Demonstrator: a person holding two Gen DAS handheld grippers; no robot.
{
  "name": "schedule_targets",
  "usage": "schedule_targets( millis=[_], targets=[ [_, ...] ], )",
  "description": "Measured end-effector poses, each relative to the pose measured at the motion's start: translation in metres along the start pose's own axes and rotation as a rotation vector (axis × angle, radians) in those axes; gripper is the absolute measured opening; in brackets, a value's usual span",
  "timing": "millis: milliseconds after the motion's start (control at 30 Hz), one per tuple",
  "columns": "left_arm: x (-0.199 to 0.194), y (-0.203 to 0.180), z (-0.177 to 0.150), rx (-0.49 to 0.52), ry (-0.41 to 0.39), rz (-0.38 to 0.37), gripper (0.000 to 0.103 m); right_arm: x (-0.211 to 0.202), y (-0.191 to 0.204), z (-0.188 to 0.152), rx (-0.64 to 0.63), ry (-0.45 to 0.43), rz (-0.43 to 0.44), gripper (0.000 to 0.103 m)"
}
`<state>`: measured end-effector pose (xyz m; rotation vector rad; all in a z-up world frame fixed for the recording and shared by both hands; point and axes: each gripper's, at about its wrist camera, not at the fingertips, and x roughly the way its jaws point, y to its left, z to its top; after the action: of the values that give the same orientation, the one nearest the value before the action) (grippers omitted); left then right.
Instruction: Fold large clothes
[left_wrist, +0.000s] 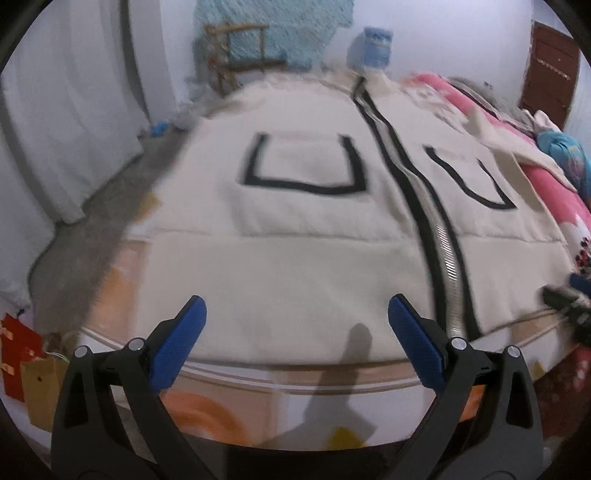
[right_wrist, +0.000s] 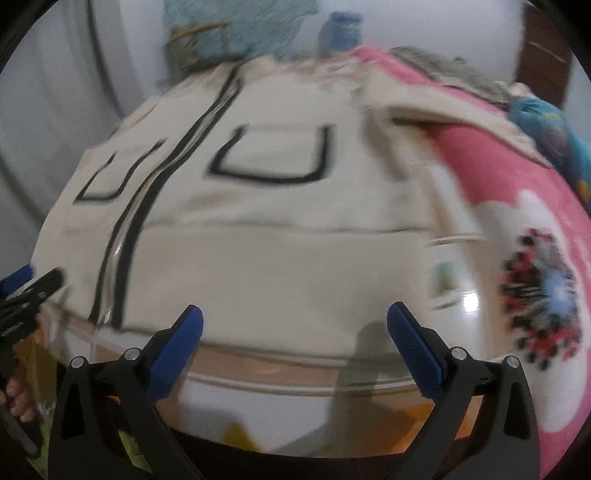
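Jaws of both grippers stand spread wide, nothing between them. From the left gripper (left_wrist: 297, 321), blue pads (left_wrist: 177, 345) hang over the near hem of the jacket (left_wrist: 280, 266), not touching it as far as the blur lets one tell. From the right gripper (right_wrist: 294, 325), the same: blue pads (right_wrist: 415, 349) over the hem on the other side of the zip (right_wrist: 118, 254).

That cream jacket lies flat on the bed (left_wrist: 229, 373), front up, hem toward the cameras, collar at the far end. Its zip, edged in black, runs up the middle and looks closed. A pocket (left_wrist: 306, 164) outlined in black sits on each side of it. One sleeve (right_wrist: 424, 110) lies off to the right over a pink blanket (right_wrist: 491, 162).

At the right edge of the left view the right gripper shows as a dark blur; at the left edge of the right view the left gripper shows with fingers (right_wrist: 16, 400) of a hand around its handle.

Beyond the bed: a blue cushion (right_wrist: 546, 125), a brown door (left_wrist: 550, 70), a white curtain (left_wrist: 70, 110), pale walls.
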<state>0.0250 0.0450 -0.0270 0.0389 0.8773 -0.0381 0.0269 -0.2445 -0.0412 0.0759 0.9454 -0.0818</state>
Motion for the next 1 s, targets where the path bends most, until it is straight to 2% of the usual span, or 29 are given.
schedule_targets(
  millis=[100,200,300,367,600,700,767,833,1000],
  targets=[
    [-0.002,0.026,0.004,-0.031,-0.018,0.08,0.095,-0.005,-0.038,0.005,0.083,-0.031,-0.049,0.097],
    [0.004,0.05,0.006,-0.087,0.012,0.14,0.093,0.001,-0.059,0.007,0.12,-0.022,-0.076,0.097],
    [0.015,0.06,0.008,-0.11,0.073,0.168,0.082,0.009,-0.063,0.006,0.116,0.001,-0.088,0.091],
    [0.021,0.063,0.008,-0.125,0.117,0.167,0.076,0.01,-0.06,0.006,0.093,0.0,-0.097,0.088],
    [0.02,0.059,0.006,-0.141,0.131,0.156,0.069,0.015,-0.062,0.008,0.067,0.009,-0.112,0.07],
    [0.021,0.059,0.006,-0.148,0.137,0.142,0.067,0.017,-0.062,0.013,0.058,0.019,-0.116,0.057],
    [0.023,0.06,0.007,-0.152,0.14,0.132,0.065,0.017,-0.061,0.014,0.058,0.031,-0.096,0.044],
    [0.024,0.059,0.008,-0.156,0.143,0.125,0.065,0.019,-0.059,0.015,0.057,0.046,-0.087,0.04],
    [0.026,0.06,0.008,-0.159,0.147,0.113,0.064,0.024,-0.058,0.02,0.062,0.049,-0.094,0.04]
  ],
)
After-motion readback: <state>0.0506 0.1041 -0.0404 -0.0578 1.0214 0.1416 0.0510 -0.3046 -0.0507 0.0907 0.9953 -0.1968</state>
